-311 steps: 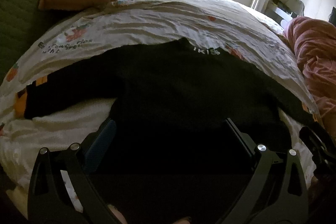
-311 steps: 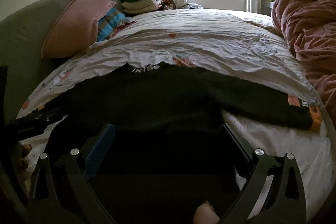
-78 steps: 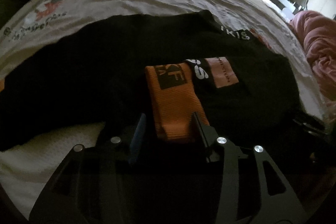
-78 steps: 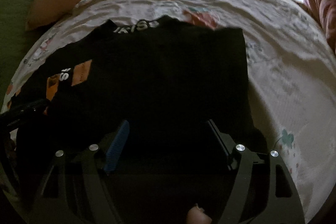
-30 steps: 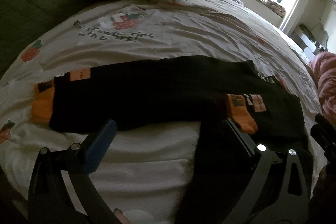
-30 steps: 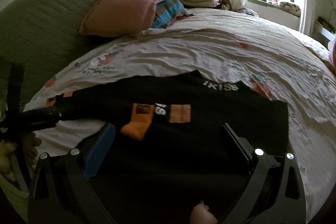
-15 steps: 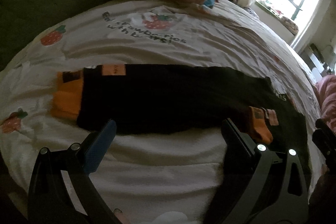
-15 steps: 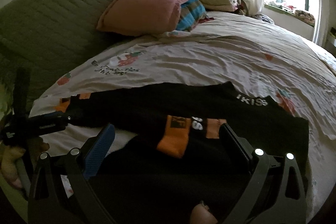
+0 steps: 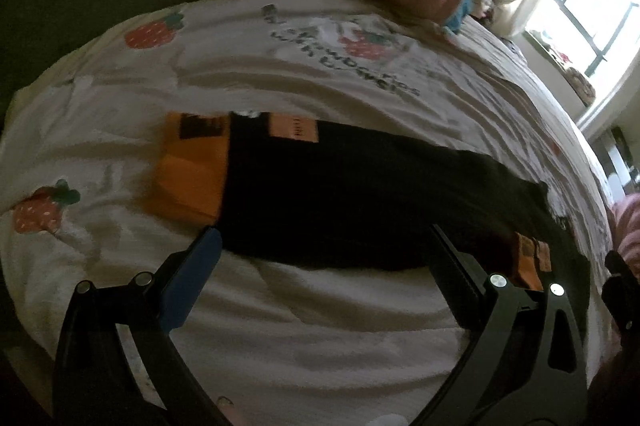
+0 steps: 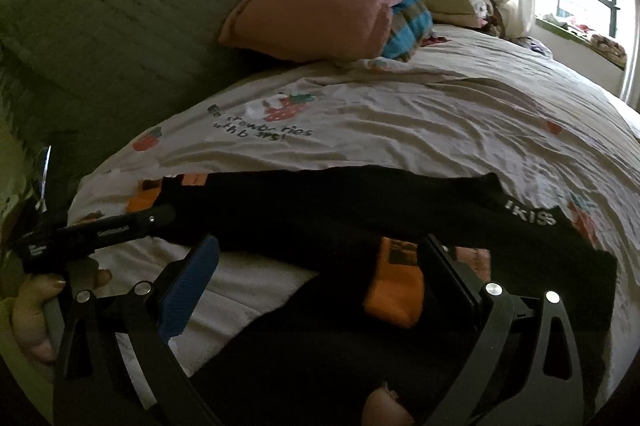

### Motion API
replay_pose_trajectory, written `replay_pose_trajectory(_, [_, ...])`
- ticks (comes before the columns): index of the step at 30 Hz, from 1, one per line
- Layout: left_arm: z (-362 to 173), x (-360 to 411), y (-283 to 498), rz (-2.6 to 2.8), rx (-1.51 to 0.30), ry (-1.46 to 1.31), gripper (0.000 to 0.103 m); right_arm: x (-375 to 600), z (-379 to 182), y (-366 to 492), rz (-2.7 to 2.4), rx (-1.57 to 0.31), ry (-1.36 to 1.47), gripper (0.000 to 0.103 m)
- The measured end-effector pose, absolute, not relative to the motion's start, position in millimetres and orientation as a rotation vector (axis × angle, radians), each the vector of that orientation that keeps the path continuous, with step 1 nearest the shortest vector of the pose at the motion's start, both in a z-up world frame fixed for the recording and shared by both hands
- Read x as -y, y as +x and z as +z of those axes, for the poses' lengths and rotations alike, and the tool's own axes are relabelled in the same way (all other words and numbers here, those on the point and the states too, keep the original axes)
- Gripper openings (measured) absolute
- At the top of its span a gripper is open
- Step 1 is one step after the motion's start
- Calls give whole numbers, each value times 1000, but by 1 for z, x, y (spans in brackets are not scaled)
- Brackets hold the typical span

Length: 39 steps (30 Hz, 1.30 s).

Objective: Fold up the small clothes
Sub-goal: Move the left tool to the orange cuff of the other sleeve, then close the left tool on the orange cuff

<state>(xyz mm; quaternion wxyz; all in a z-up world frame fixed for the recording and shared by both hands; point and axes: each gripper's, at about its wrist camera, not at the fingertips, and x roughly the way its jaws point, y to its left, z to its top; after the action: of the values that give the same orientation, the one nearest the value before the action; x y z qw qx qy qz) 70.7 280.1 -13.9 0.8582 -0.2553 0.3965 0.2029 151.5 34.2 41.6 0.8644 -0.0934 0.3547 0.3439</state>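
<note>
Black sweater [image 9: 360, 194] flat on bed [image 9: 320, 326], orange cuff [image 9: 192, 178] at 10 o'clock; left gripper [image 9: 324, 250] and right gripper [image 10: 320, 254] jaws wide, empty.

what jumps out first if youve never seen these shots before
A black sweater lies across the strawberry-print bedsheet, one sleeve already folded onto its body, its orange cuff bright between the open jaws of the right gripper. The other sleeve stretches out sideways, its orange cuff just beyond the open left gripper. A pink pillow leans on the green headboard.
</note>
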Motion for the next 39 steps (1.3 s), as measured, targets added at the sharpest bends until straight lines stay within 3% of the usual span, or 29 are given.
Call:
replay_pose_trajectory(15, [-34,-328,51,516,-850,-672,93,-98,12,147,834,-809,-288,98])
replay_pose_trajectory(26, [-42,-355,38,536,-759,-830,92,-101,-4,146,848,-849,-267,98])
replay_pose_trajectory(32, [-45,-365,42,599,-742,-837,69,-97,-6,150,838,-855,-246,98])
replay_pose_trajectory(35, [-46,-368,50,652,-755,-788,45,-93,-4,152,827,-852,-226,98])
replay_pose_trajectory(36, [-45,-368,49,649,-747,-782,28,-90,-4,153,822,-852,-216,98])
replay_pose_trajectory(37, [-45,-368,48,642,-742,-782,17,-88,-3,154,819,-853,-209,98])
replay_pose_trajectory(39, [-43,-368,46,631,-729,-782,15,-82,-3,155,812,-855,-192,98])
